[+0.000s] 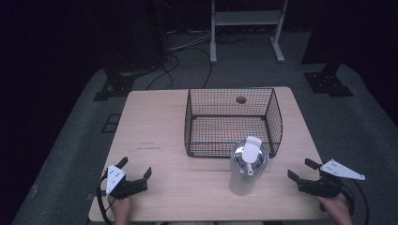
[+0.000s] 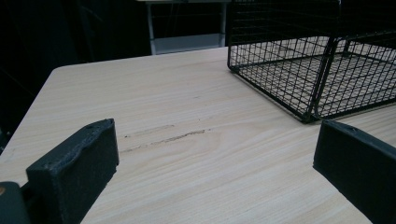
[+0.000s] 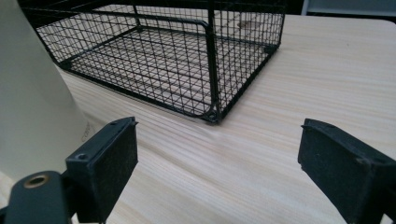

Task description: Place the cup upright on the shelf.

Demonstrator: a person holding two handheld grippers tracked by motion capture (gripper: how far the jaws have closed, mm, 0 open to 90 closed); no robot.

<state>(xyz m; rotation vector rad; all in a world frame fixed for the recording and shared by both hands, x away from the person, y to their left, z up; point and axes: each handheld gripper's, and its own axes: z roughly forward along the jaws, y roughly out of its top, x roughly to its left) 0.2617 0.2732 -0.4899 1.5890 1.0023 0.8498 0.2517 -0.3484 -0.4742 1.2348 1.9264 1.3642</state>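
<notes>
A white tumbler [image 1: 243, 180] with a silver lid and a white flip spout stands upright near the table's front edge, just in front of a black wire basket [image 1: 225, 143]. The basket holds nothing. My left gripper [image 1: 136, 167] rests low at the front left, open, with nothing between its jaws and well apart from the tumbler. My right gripper [image 1: 301, 168] is at the front right, also open, its jaws pointing left toward the tumbler. In the right gripper view the tumbler's white wall [image 3: 32, 102] rises at the far left, beside the open gripper [image 3: 219, 144]. In the left gripper view the open gripper [image 2: 215, 154] faces bare wood.
The wooden table [image 1: 155, 122] has a small round hole at the back behind the basket. The basket's corner [image 2: 322, 70] stands ahead and right of the left gripper; its near corner post [image 3: 210, 60] is ahead of the right one. Dark stands and cables lie on the floor beyond.
</notes>
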